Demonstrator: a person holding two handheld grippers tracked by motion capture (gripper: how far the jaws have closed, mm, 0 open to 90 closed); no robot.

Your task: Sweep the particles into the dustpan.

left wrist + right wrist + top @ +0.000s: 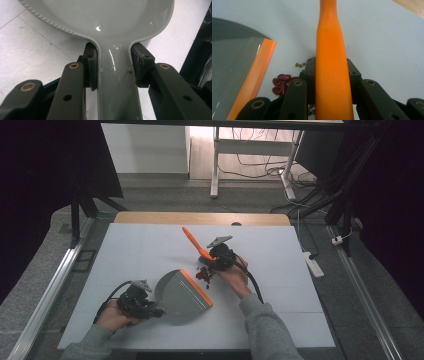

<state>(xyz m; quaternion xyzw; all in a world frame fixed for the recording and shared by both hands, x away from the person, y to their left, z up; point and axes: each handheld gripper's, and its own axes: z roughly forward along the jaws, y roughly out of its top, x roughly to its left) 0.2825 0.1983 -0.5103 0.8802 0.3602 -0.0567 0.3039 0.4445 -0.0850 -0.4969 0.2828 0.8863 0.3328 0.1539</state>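
The left gripper [150, 310] has its jaws clenched on the handle of the grey dustpan [180, 292], which lies near the middle of the tabletop [280, 310], a little toward the front edge. The right gripper [212, 260] grasps the orange brush [192, 240] by its handle. The beans [204, 274] lie just beside the orange lip of the pan. The pan looks empty. A too fast sweep may scatter the beans past the lip, or push the pan away if it lifts

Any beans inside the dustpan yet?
No: the beans lie on the table just outside the dustpan's orange lip.
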